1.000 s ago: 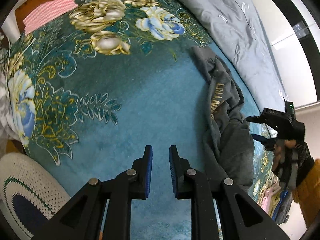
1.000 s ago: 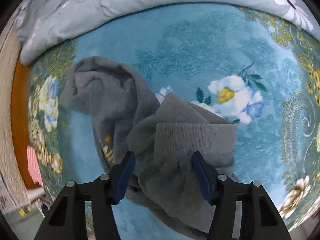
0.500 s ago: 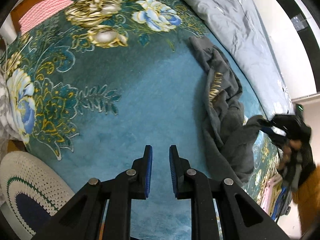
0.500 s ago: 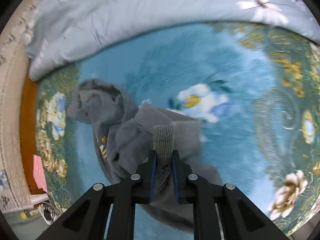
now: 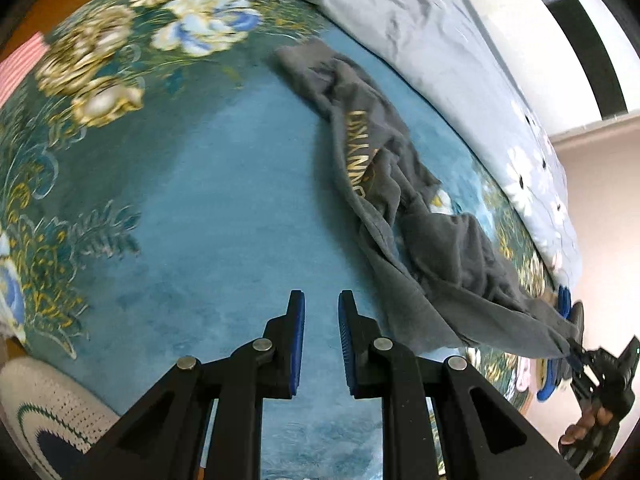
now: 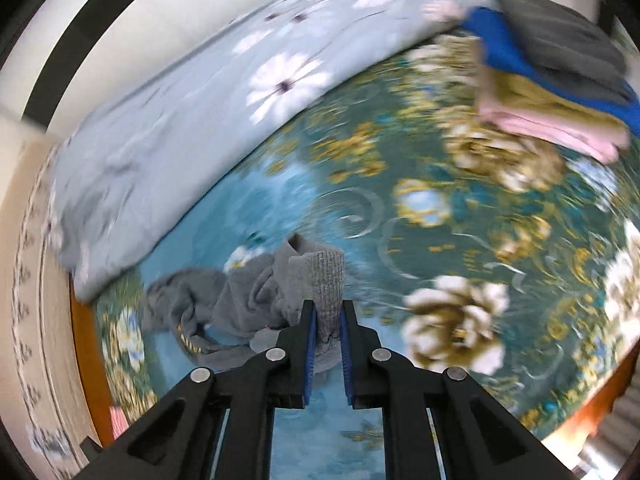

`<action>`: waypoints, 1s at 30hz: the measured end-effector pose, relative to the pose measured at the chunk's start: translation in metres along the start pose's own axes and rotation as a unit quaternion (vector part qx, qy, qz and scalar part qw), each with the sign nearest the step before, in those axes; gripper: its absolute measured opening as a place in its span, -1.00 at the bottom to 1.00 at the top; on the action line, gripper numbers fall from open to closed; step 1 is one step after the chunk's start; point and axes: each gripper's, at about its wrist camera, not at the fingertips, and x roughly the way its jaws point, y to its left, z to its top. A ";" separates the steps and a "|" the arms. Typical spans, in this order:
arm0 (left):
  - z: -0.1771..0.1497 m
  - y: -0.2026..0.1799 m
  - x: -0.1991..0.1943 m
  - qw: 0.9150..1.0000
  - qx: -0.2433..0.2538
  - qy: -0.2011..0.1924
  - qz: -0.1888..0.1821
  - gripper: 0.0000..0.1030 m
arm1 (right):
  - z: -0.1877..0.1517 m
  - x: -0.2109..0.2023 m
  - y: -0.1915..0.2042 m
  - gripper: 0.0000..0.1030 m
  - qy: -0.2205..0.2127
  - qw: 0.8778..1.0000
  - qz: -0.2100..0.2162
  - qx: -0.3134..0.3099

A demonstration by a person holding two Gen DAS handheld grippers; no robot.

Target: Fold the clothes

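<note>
A crumpled grey sweatshirt (image 5: 384, 168) with gold lettering lies stretched across the teal floral blanket (image 5: 208, 200). My right gripper (image 6: 327, 312) is shut on its ribbed grey hem (image 6: 326, 276) and holds that end pulled out, with the rest trailing behind to the left (image 6: 224, 300). In the left wrist view the right gripper (image 5: 568, 344) shows at the far right with the cloth taut from it. My left gripper (image 5: 321, 308) hovers over bare blanket left of the sweatshirt, holding nothing, its jaws a narrow gap apart.
A grey floral duvet (image 5: 420, 40) lies along the far side of the bed. A stack of folded clothes (image 6: 552, 80) sits on the blanket at the far right. A white knitted cushion (image 5: 48, 412) is at the lower left.
My right gripper closed on the sweatshirt's ribbed hem, then pulled it away to the right, stretching the garment out. My left gripper stayed over the blanket, unchanged.
</note>
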 end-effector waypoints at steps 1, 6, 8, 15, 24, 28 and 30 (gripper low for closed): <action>0.000 -0.005 0.002 1.000 0.006 0.004 -0.001 -0.68 | 0.002 -0.007 -0.013 -0.77 -0.006 1.000 -0.001 0.015; 0.006 -0.026 0.014 0.999 0.022 0.023 -0.010 -0.68 | 0.002 -0.036 -0.070 -0.77 -0.036 0.996 -0.006 0.086; 0.013 -0.027 0.023 0.999 0.005 0.031 -0.014 -0.68 | 0.002 -0.041 -0.093 -0.77 -0.041 0.993 -0.014 0.112; 0.046 -0.019 0.060 0.989 -0.132 0.042 -0.052 -0.40 | 0.003 -0.038 -0.150 -0.78 -0.030 0.985 -0.027 0.165; 0.088 -0.011 0.108 0.958 -0.279 0.031 -0.055 -0.17 | 0.009 -0.018 -0.179 -0.78 0.011 0.983 -0.028 0.183; 0.109 -0.016 0.129 0.960 -0.277 0.030 -0.025 -0.13 | 0.013 -0.012 -0.183 -0.78 0.023 0.982 -0.025 0.185; 0.118 -0.019 0.141 0.961 -0.275 0.030 -0.012 -0.13 | 0.016 -0.011 -0.184 -0.78 0.027 0.982 -0.023 0.186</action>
